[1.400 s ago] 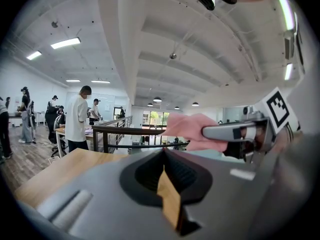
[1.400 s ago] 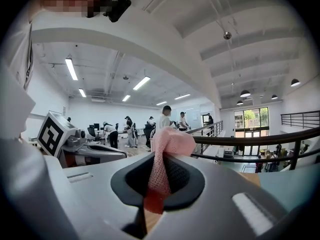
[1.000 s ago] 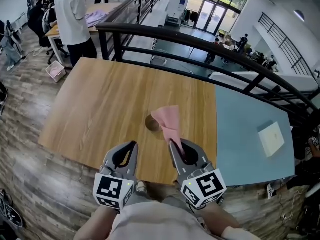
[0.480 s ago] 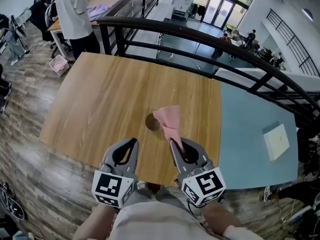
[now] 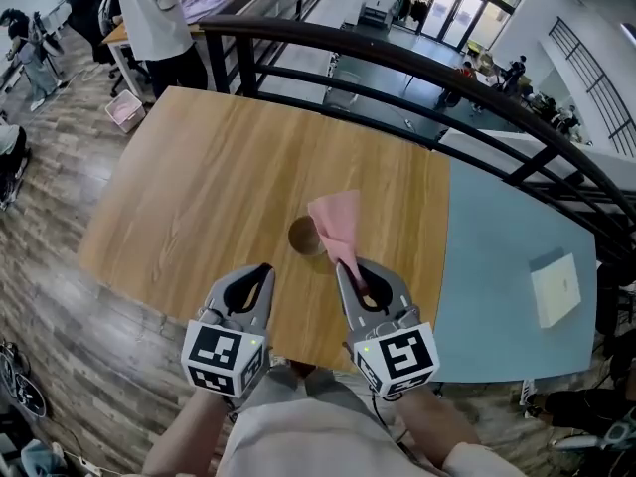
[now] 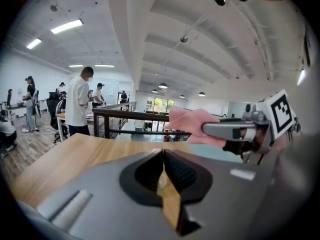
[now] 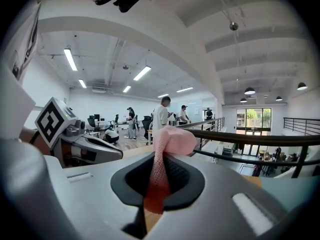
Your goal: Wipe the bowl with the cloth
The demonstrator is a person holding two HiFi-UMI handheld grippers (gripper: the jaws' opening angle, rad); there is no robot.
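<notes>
A small brown bowl point(image 5: 302, 237) stands on the wooden table point(image 5: 199, 197), near its front edge. A pink cloth point(image 5: 336, 225) hangs above the bowl's right side and hides part of it. My right gripper point(image 5: 344, 268) is shut on the cloth's lower end, and the cloth point(image 7: 163, 149) bunches up beyond the closed jaws of my right gripper point(image 7: 159, 159). My left gripper point(image 5: 262, 272) is shut with nothing in it, to the left of and nearer than the bowl. Its closed jaws meet in the left gripper view, where the cloth point(image 6: 189, 125) shows at the right.
A black railing point(image 5: 397, 63) runs behind the table. A blue-grey table point(image 5: 517, 256) adjoins on the right, with a white pad point(image 5: 556, 288) on it. A person in a white shirt point(image 5: 159, 18) stands at the back left. The table's front edge point(image 5: 248, 336) lies just below the grippers.
Both grippers have moved a little forward and down toward the bowl, the right one carrying the cloth. Both stay shut.
</notes>
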